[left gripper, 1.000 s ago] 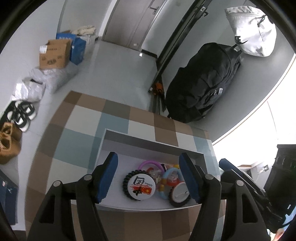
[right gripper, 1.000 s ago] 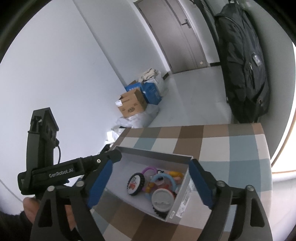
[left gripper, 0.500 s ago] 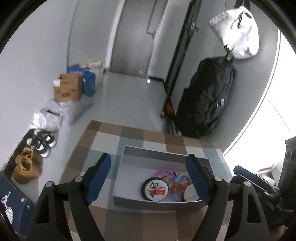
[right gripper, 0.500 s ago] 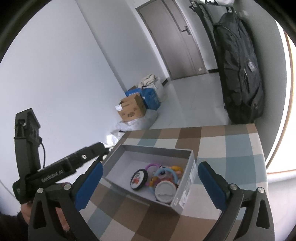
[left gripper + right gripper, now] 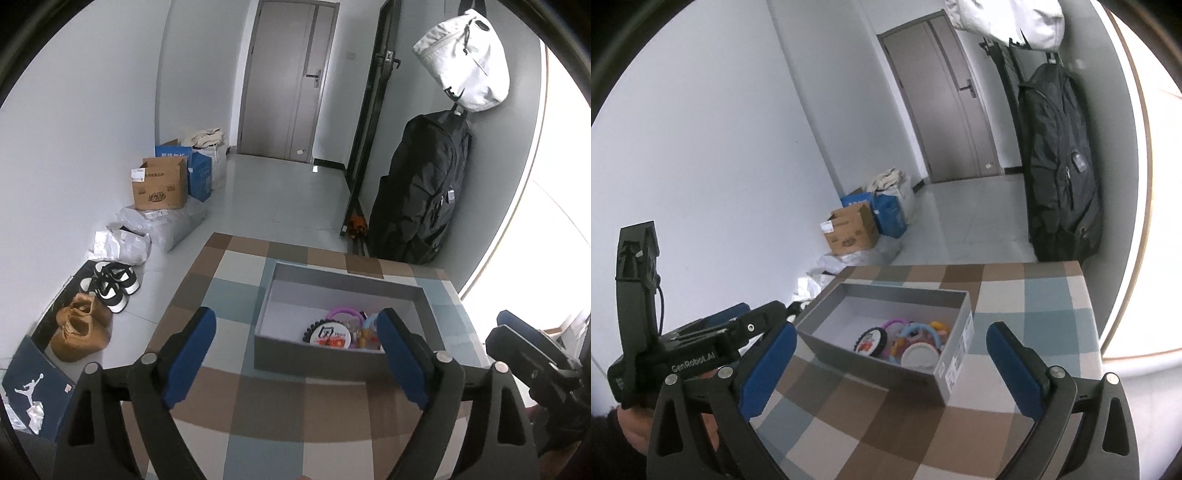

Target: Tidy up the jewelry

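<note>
Both grippers have drawn back from the grey box (image 5: 347, 280) — it now lies beyond the fingertips on the checkered table (image 5: 236, 295), long axis running left-right in the left wrist view. Bracelets (image 5: 905, 341) crowd its right end. Left gripper (image 5: 295, 350) is opening, empty; right gripper (image 5: 892, 363) gapes wide, empty.

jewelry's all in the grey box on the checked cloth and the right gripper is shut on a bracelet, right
Not quite. The right gripper is open and holds nothing, as the right wrist view shows. The jewelry does lie in the grey box on the checked cloth.
</note>
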A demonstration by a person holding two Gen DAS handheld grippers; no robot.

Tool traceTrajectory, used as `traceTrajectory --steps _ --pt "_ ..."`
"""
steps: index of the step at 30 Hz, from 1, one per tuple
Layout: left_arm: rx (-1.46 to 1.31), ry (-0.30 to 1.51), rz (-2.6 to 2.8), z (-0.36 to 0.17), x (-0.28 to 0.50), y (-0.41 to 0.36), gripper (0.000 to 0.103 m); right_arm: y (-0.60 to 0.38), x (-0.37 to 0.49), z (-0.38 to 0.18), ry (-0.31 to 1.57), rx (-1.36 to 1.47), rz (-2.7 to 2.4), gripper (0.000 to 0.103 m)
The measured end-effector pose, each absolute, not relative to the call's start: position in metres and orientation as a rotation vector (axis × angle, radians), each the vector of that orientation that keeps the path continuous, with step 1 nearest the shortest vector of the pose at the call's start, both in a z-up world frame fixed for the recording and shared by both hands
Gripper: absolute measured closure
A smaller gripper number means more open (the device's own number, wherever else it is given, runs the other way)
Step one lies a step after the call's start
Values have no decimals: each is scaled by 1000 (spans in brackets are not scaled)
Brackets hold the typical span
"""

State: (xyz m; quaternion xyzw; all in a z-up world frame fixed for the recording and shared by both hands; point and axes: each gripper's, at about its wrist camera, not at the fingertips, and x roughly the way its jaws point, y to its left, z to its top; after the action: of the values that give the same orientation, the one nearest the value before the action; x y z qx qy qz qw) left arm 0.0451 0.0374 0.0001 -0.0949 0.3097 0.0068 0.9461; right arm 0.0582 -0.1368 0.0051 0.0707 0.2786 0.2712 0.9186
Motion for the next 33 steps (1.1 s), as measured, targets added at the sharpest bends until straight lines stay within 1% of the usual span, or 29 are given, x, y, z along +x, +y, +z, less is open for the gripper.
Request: traceTrajectory --steps 14,33 --pt "-163 608 40 4 30 26 16 -138 32 5 515 54 538 0" --pt "-174 616 62 5 29 27 16 -136 32 3 524 57 549 0"
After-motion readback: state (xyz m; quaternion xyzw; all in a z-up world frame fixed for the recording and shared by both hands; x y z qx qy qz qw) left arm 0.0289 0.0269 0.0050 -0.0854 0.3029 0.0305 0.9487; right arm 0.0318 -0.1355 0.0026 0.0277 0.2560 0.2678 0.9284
